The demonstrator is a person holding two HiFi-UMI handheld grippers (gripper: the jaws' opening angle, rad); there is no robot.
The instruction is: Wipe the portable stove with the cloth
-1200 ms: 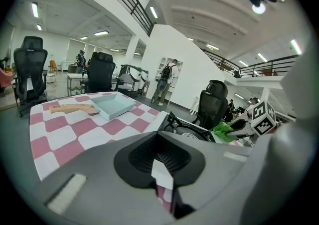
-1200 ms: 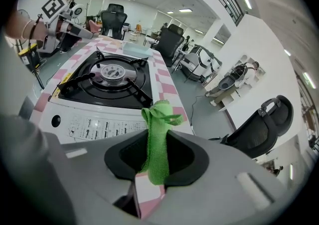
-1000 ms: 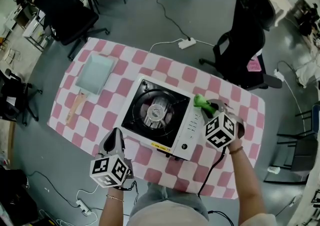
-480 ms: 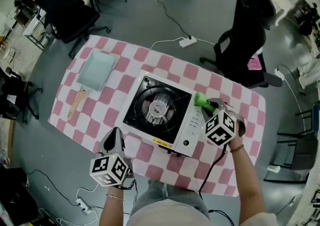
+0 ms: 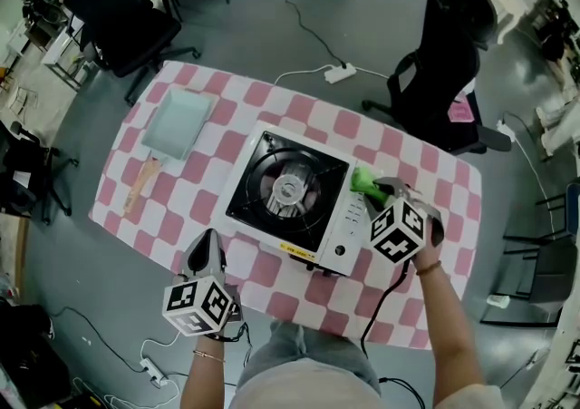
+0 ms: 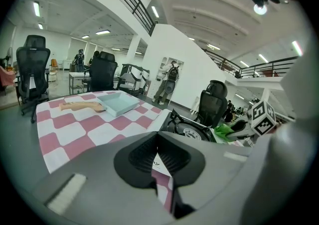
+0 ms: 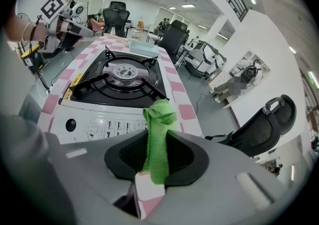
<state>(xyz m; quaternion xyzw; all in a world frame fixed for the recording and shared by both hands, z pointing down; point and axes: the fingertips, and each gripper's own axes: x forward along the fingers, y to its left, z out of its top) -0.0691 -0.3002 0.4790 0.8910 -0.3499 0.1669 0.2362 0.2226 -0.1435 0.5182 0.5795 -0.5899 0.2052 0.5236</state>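
Just at the stove [image 5: 285,194] edge, right gripper [image 7: 155,159] pinches the cloth [image 7: 158,119]; left gripper [image 6: 157,156] holds jaws together; tray [image 5: 177,124] lies well apart.

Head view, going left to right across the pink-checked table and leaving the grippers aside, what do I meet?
Light wooden handle → pale blue rectangular tray → white portable gas stove with black top → green cloth, at the stove's right side.

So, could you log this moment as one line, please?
right gripper: shut on green cloth | cloth at stove edge, contact unclear | left gripper: shut, empty
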